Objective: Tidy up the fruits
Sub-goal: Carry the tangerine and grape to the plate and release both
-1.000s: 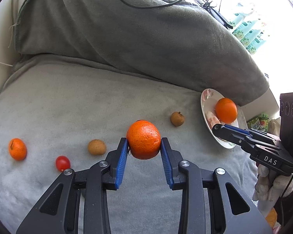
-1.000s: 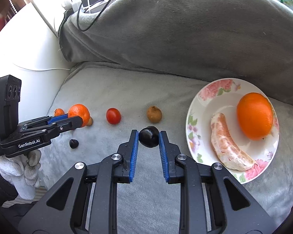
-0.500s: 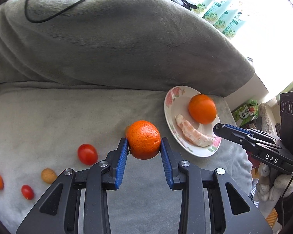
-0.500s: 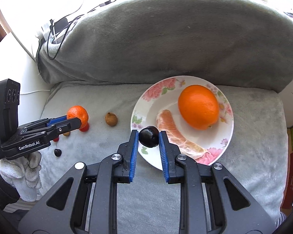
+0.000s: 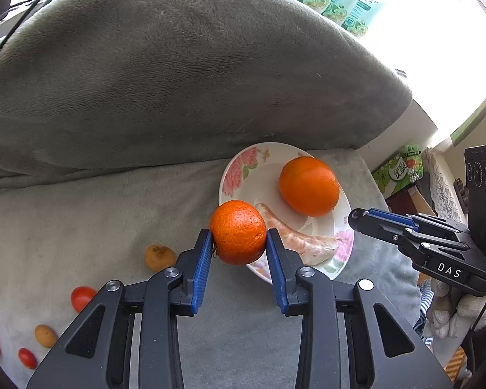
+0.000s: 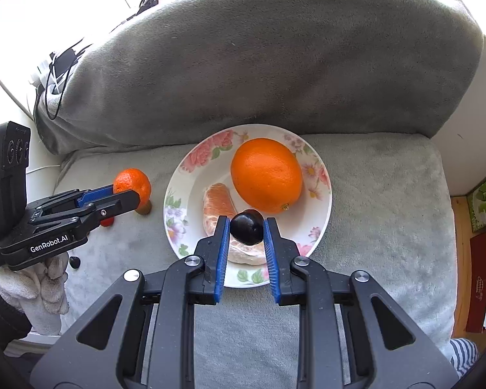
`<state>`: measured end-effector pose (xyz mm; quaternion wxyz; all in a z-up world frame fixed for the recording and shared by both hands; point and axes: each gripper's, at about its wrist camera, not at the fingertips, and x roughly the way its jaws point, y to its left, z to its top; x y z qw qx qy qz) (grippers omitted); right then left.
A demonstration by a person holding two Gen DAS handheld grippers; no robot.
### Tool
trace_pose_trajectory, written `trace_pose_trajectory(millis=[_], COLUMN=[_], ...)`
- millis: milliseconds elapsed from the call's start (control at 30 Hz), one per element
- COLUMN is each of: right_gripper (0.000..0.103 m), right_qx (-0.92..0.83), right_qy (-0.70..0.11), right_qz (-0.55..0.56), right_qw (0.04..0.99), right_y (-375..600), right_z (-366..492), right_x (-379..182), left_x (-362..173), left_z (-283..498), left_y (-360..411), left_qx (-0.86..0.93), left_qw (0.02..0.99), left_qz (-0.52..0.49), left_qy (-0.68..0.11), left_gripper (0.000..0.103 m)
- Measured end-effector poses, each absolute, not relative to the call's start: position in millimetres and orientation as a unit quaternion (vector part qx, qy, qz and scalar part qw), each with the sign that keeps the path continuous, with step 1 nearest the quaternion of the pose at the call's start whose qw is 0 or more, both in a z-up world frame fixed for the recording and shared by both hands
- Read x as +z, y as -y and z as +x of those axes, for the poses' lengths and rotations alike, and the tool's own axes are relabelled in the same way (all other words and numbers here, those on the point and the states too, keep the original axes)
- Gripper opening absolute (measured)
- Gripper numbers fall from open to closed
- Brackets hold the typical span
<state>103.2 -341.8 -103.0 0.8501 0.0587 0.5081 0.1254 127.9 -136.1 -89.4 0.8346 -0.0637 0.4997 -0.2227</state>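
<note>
While your left gripper [image 5: 239, 243] pinches the mandarin [image 5: 238, 231] across its middle between the blue pads [image 5: 201, 264], you've got it at the near-left rim of the flowered plate [image 5: 235, 170], apparently clear of the grey blanket [image 5: 97, 220]. That rind looks loose and pebbly, so expect it to give a little; a light, soft fruit like this wants a gentle squeeze, and you're holding it at its widest part, which is the right place.

Over on your right, the right gripper [image 6: 247, 233] is closed narrow on the dark plum [image 6: 247, 228], a small, smooth, glossy thing that I'd judge slippery and easy to bruise. It hangs above the plate, just over the peeled segment [image 6: 218, 204] and close to the big orange [image 6: 266, 175]. Whether it touches either one, you can't tell from here.

Mind that segment: bare, wet flesh, fragile, so set nothing on top of it. The orange looks heavy and round enough to roll if nudged.

A brown fruit [image 5: 159, 257] and a cherry tomato [image 5: 82, 297] are still out on the blanket.
</note>
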Motion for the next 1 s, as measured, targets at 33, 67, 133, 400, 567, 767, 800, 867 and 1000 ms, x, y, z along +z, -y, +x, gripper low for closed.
trace_pose_trajectory(millis=[33,67,133,400,567,767,800,867,1000], right_gripper=[0.022,0.022,0.022,0.022,0.023,0.023,0.023,0.024,0.042], right_qx=[0.124,0.123,0.121,0.117,0.118,0.114,0.114,0.112,0.107], right_qy=[-0.509,-0.511,-0.513,-0.518,-0.521,-0.52,-0.52,-0.52,-0.516], right_qz=[0.058,0.059,0.059,0.06,0.061,0.06,0.061,0.062,0.061], right_qw=[0.85,0.849,0.847,0.845,0.843,0.844,0.844,0.845,0.848], right_y=[343,344,346,346,346,346,346,347,347], right_z=[104,105,106,109,110,111,111,110,108], right_x=[-105,-106,-109,-115,-117,-117,-117,-115,-112], left_x=[-90,-91,-92,-93,-94,-92,-91,-88,-85], left_z=[130,131,134,142,144,145,145,145,145], left_y=[138,140,143,154,155,155,155,156,155], left_qx=[-0.224,-0.224,-0.224,-0.236,-0.234,-0.236,-0.235,-0.236,-0.233], left_qw=[0.834,0.833,0.832,0.824,0.823,0.823,0.824,0.827,0.829], left_qz=[-0.063,-0.062,-0.061,-0.049,-0.051,-0.05,-0.048,-0.047,-0.047], left_qy=[-0.501,-0.502,-0.504,-0.513,-0.515,-0.514,-0.513,-0.509,-0.506], left_gripper=[0.032,0.032,0.032,0.032,0.033,0.036,0.042,0.044,0.052])
